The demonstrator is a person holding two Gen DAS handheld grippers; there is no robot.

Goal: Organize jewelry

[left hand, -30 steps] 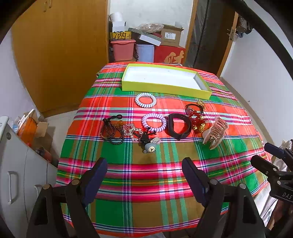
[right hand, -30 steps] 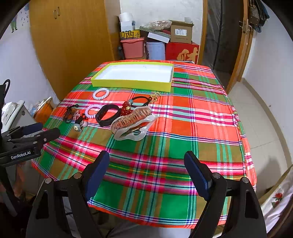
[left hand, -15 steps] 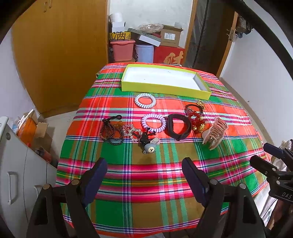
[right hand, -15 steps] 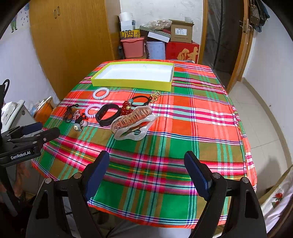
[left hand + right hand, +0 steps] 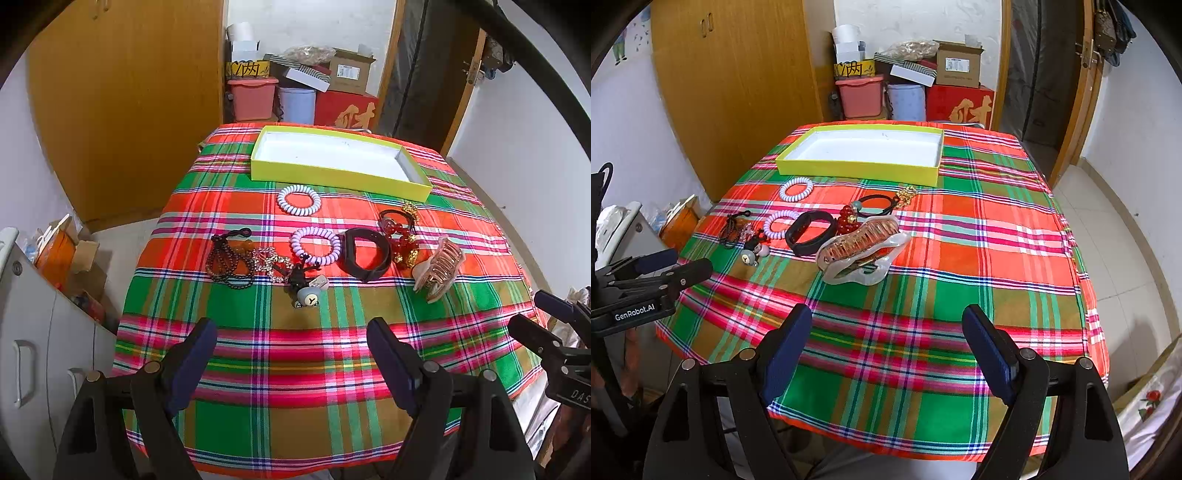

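Observation:
A shallow yellow tray (image 5: 332,176) (image 5: 857,172) with a white, bare floor sits at the far end of the plaid cloth. In front of it lie two white spiral bands (image 5: 299,199) (image 5: 315,246), a black strap bracelet (image 5: 365,254) (image 5: 809,231), dark beads (image 5: 229,260), a red bead piece (image 5: 402,243), a black charm tie (image 5: 306,291) and a large pink hair claw (image 5: 437,267) (image 5: 862,243). My left gripper (image 5: 291,347) hangs open over the near edge, holding nothing. My right gripper (image 5: 886,336) is open too, short of the claw.
The table (image 5: 979,229) wears a red, green and pink plaid cloth. Boxes and bins (image 5: 299,92) are stacked behind it, beside a wooden wardrobe (image 5: 122,103). A grey cabinet (image 5: 33,332) stands at the left. Tiled floor (image 5: 1108,229) runs along the right.

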